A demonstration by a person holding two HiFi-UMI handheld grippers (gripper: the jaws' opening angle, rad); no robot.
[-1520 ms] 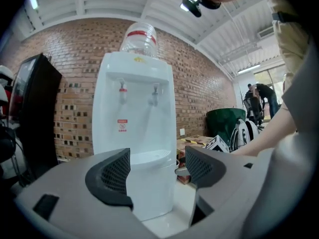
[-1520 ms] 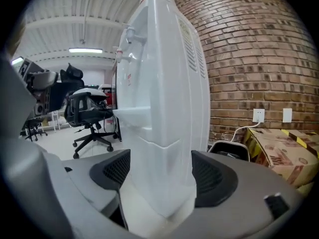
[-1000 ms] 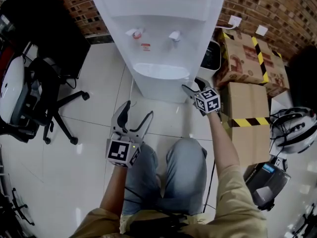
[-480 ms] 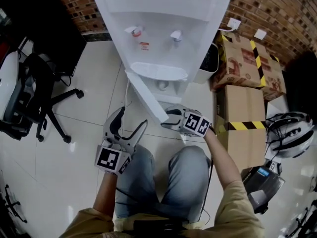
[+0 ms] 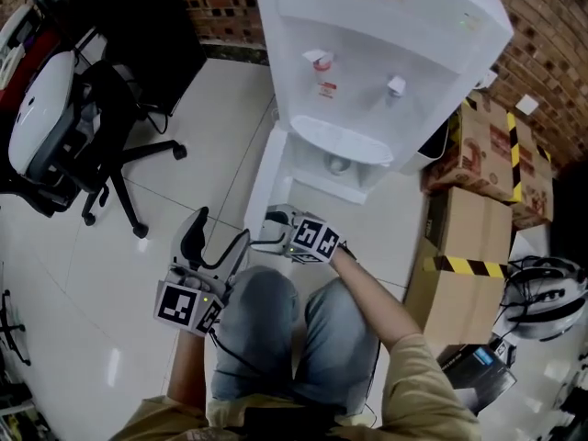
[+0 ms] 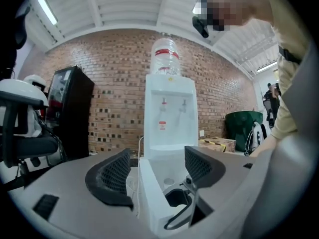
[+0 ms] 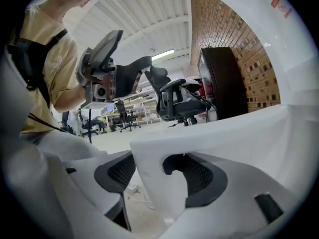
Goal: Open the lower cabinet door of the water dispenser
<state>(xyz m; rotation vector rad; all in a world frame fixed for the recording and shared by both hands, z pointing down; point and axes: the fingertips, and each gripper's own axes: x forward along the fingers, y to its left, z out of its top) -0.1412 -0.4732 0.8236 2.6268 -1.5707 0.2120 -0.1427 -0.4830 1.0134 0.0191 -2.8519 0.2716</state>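
Note:
The white water dispenser [image 5: 367, 53] stands against the brick wall. Its lower cabinet door [image 5: 266, 186] is swung wide open to the left, baring the compartment [image 5: 335, 168]. My right gripper [image 5: 273, 226] is at the door's free edge. In the right gripper view the door's edge [image 7: 149, 183] fills the gap of the right gripper [image 7: 159, 173], both pads against it; those jaws have just been opening. My left gripper [image 5: 220, 228] hangs open and empty left of the door. The left gripper view shows the left gripper [image 6: 157, 168] facing the open door [image 6: 152, 203].
A black office chair [image 5: 101, 127] and a dark cabinet [image 5: 119, 16] stand on the left. Taped cardboard boxes [image 5: 469, 246] and a white helmet [image 5: 542, 297] crowd the right. The person's knees [image 5: 276, 338] are just below the grippers. White tiled floor [image 5: 211, 136] lies left of the door.
The cabinet door has swung from shut to wide open, leftward, with the right gripper on its edge. The left gripper has shifted left.

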